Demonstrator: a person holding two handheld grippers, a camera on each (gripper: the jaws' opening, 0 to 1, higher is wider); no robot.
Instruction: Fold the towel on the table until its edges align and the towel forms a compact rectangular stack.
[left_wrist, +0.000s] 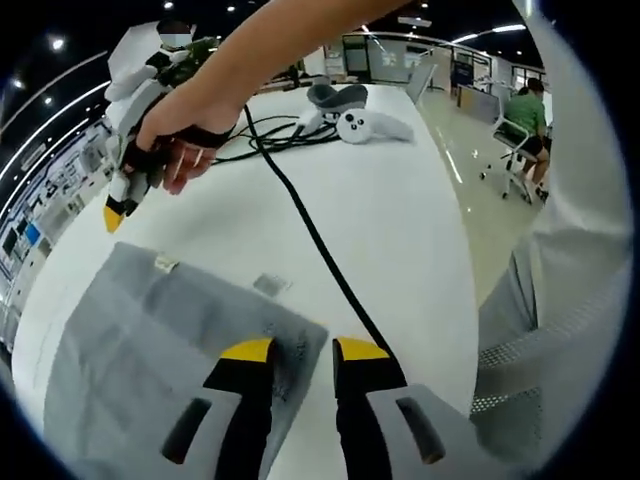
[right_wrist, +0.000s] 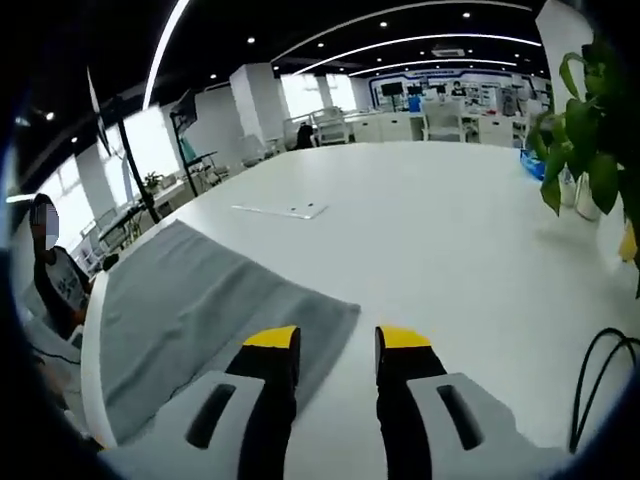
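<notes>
- My left claw (left_wrist: 303, 352) stands open, jaws parted with a bare gap between the yellow tips; it has hold of nothing.
- Grey towel (left_wrist: 170, 340) lies flat on the white surface (left_wrist: 400, 230). In the left gripper view its near corner sits under my left jaw tip and reaches into the gap; the right jaw tip is over bare surface, just beside the towel's edge.
- My right claw (right_wrist: 335, 340) is open too, nothing between the jaws.
- In the right gripper view the towel (right_wrist: 200, 300) spreads away to the left; one corner lies just ahead of the left jaw tip, the right jaw tip over bare surface (right_wrist: 430, 230). Whether either tip touches the cloth, I cannot tell.
- In the left gripper view my right claw (left_wrist: 118, 212) hangs above the surface beyond the towel's far edge, my hand (left_wrist: 180, 140) wrapped round its body.
- A black cable (left_wrist: 320, 250) runs across the surface from near my left claw to a white controller (left_wrist: 365, 125).
- A potted plant (right_wrist: 590, 130) stands at the right of the right gripper view.
</notes>
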